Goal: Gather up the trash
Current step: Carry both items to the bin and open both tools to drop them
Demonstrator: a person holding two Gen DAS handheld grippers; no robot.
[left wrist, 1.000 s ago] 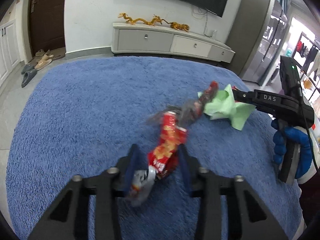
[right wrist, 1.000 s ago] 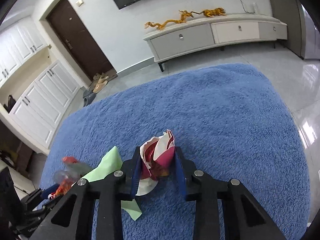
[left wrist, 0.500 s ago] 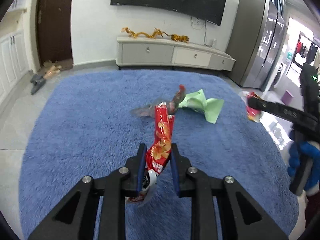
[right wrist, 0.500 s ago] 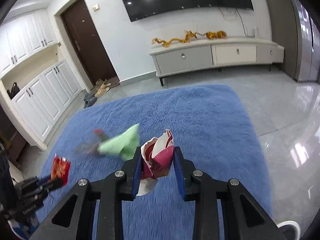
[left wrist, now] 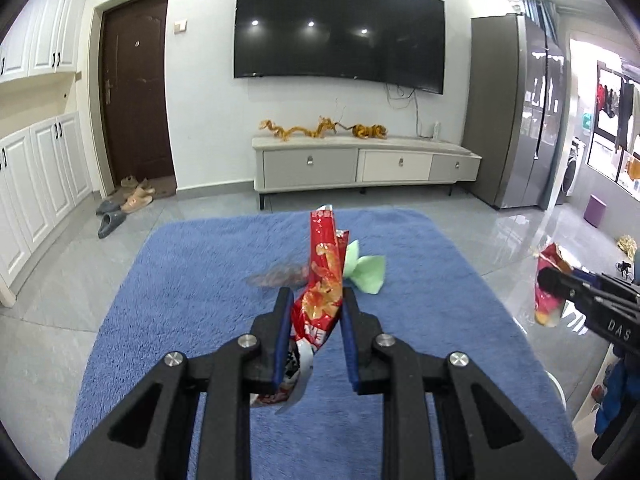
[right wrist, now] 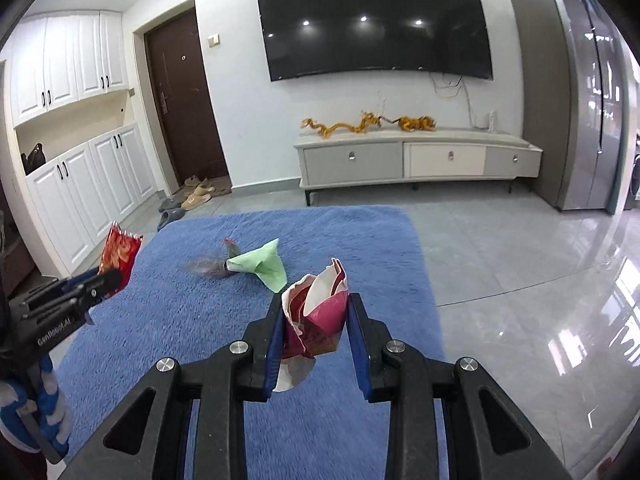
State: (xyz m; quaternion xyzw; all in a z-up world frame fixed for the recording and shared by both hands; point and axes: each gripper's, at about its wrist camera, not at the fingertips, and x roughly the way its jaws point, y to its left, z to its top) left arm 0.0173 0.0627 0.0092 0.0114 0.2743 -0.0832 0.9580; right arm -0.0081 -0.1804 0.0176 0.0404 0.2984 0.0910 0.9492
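The left wrist view shows the left gripper [left wrist: 314, 322] almost closed on a red snack bag [left wrist: 323, 280], which stands up between its blue pads, raised above the blue rug [left wrist: 192, 280]. In the right wrist view the right gripper [right wrist: 316, 326] is also nearly closed, and it pinches a crumpled dark red and white wrapper [right wrist: 320, 312] above the same rug. On the rug, beyond both grippers and toward the TV cabinet [right wrist: 416, 160], two pieces of trash remain: a green paper [right wrist: 262, 264] and, touching its left side, a clear plastic wrapper [right wrist: 206, 266] with a red end. No bin can be seen in either view, so I cannot tell where the trash must go. The step in hand looks like carrying the two held pieces away. To do it well, I think both grippers should hold their squeeze firmly, because the bags are light and slippery and the red snack bag hangs partly below the pads. It seems better to move smoothly, keep the two hands apart, and open each gripper only when it is over the container.
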